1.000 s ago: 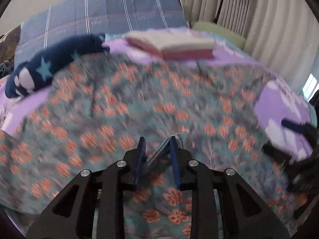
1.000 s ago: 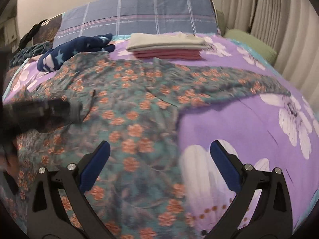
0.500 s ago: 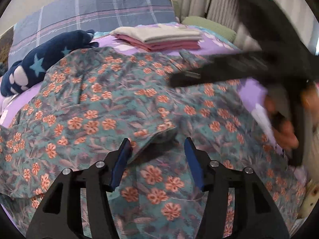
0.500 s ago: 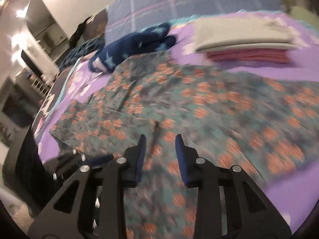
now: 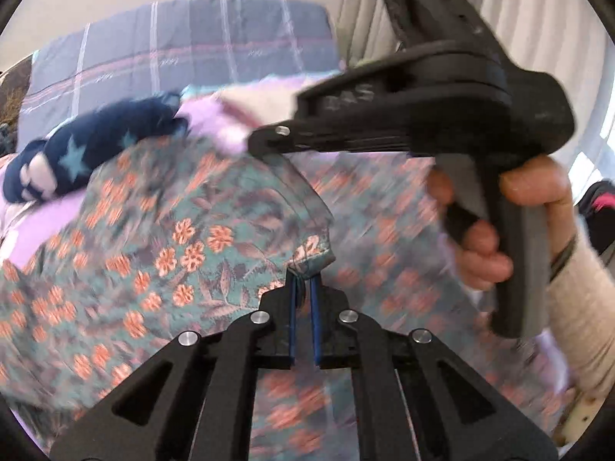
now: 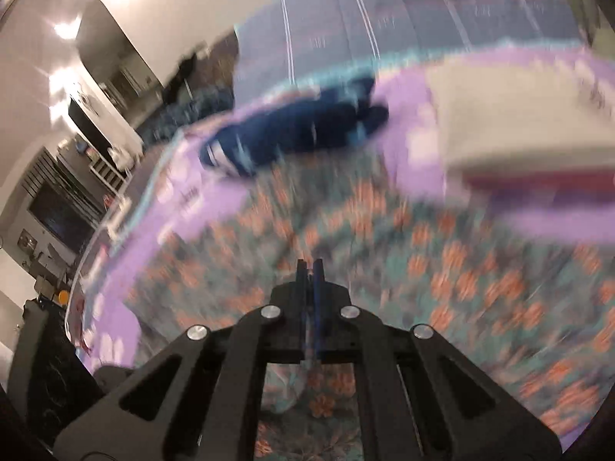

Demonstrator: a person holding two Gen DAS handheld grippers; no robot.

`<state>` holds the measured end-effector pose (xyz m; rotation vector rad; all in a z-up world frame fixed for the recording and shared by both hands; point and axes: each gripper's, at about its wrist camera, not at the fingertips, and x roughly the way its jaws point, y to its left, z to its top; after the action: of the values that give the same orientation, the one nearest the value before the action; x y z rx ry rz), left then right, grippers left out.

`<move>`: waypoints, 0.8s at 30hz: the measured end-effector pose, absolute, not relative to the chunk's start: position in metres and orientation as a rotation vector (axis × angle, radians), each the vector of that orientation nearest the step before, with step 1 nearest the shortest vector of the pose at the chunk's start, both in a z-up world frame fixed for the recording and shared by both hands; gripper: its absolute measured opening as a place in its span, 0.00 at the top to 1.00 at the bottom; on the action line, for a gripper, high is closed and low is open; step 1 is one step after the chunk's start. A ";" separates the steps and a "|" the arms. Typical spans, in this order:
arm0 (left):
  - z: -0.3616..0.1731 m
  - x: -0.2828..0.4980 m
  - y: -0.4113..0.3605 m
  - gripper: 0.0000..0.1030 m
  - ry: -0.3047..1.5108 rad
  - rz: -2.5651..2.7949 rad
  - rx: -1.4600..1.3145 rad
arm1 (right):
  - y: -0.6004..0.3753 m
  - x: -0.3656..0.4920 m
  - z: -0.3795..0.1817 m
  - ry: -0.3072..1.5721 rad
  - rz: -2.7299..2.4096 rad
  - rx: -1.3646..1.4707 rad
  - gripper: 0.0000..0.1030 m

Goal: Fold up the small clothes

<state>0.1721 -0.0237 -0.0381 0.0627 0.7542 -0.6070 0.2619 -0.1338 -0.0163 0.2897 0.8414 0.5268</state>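
Observation:
A teal garment with orange flowers (image 5: 200,246) lies spread on the purple bed sheet (image 5: 42,226). My left gripper (image 5: 303,280) is shut on a folded corner of the garment and holds it lifted. My right gripper (image 6: 310,269) is shut on another edge of the same garment (image 6: 461,269), though its view is blurred. The right gripper's black body and the hand holding it (image 5: 434,115) fill the upper right of the left wrist view, above the cloth.
A navy plush with pale stars (image 5: 88,153) lies at the far left of the bed. A stack of folded cream and pink clothes (image 6: 519,130) sits near the plaid pillow (image 5: 173,50). Curtains (image 5: 519,11) hang at the right. Dark furniture (image 6: 57,176) stands left of the bed.
My left gripper opened, then shut on the garment corner and lifted it. My right gripper closed on the garment and swung left across the bed.

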 end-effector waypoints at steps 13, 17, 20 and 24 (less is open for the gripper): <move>-0.059 0.174 -0.044 0.50 0.766 -0.552 0.158 | -0.195 0.272 -0.082 0.968 0.263 0.249 0.62; -0.053 0.153 0.017 0.37 0.715 -0.353 0.195 | -0.194 0.251 -0.085 0.976 0.367 0.269 0.54; -0.050 0.144 0.074 0.25 0.698 -0.165 0.181 | -0.179 0.236 -0.084 0.985 0.419 0.231 0.53; -0.065 0.139 0.130 0.24 0.735 0.067 0.234 | -0.154 0.231 -0.087 1.004 0.414 0.144 0.73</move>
<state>0.1391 0.1301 -0.0648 0.2339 0.7345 0.0669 0.2306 -0.1538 -0.0869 0.1443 1.0044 0.4143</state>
